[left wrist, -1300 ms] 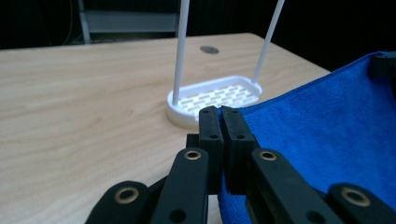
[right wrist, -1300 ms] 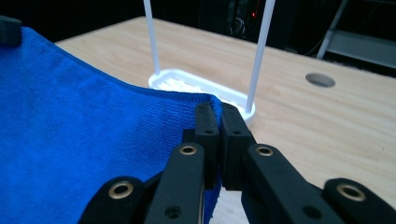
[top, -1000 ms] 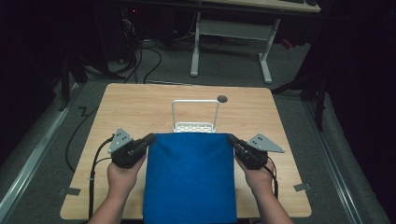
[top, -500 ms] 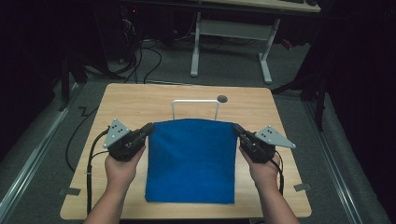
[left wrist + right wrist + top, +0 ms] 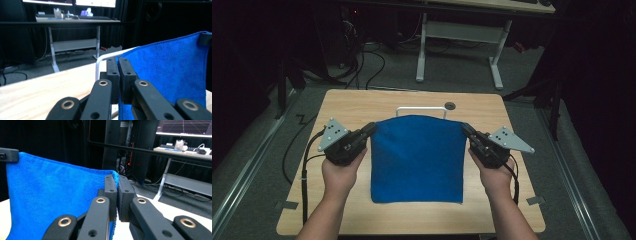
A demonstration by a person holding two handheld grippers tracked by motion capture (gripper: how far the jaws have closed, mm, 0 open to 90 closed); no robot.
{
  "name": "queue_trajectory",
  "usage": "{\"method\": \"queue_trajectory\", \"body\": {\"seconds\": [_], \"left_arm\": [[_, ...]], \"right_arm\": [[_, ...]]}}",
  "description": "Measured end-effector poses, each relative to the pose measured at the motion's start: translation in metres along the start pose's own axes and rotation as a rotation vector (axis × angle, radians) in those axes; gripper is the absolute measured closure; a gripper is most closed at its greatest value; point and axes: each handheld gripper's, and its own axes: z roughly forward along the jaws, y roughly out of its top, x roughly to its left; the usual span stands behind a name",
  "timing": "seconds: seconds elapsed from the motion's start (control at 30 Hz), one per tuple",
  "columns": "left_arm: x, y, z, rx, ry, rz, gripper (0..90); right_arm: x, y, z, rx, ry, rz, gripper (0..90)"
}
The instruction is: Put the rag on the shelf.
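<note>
A blue cloth hangs spread in front of me above the wooden table, stretched between the two grippers. My left gripper is shut on its upper left corner, and my right gripper is shut on its upper right corner. In the left gripper view the cloth is pinched between the closed jaws of the left gripper. The right gripper view has the cloth clamped the same way in the right gripper. The cloth's lower edge hangs near the table's front.
A white wire rack stands behind the cloth at the table's far middle, partly hidden by it. A dark round hole sits beside it. A desk frame and cables lie on the floor beyond the table.
Both grippers have risen with the cloth's top corners. The cloth now hangs higher and hides most of the wire rack.
</note>
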Motion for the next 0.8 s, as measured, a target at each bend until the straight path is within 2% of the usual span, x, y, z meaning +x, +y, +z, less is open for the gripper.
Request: {"method": "queue_trajectory", "body": {"seconds": [0.07,0.47,0.67,0.8], "left_arm": [[0.001,0.008,0.000,-0.011,0.002,0.010,88.1],[0.008,0.030,0.005,-0.028,0.025,0.030,88.2],[0.016,0.040,0.010,-0.036,0.037,0.033,88.2],[0.024,0.044,0.018,-0.038,0.052,0.038,88.2]], "right_arm": [[-0.002,0.007,0.000,-0.013,0.001,0.004,88.5],[-0.011,0.033,0.005,-0.053,-0.004,0.012,88.5],[-0.015,0.046,0.010,-0.078,-0.016,0.009,88.5],[-0.020,0.051,0.016,-0.072,-0.028,0.009,88.5]]}}
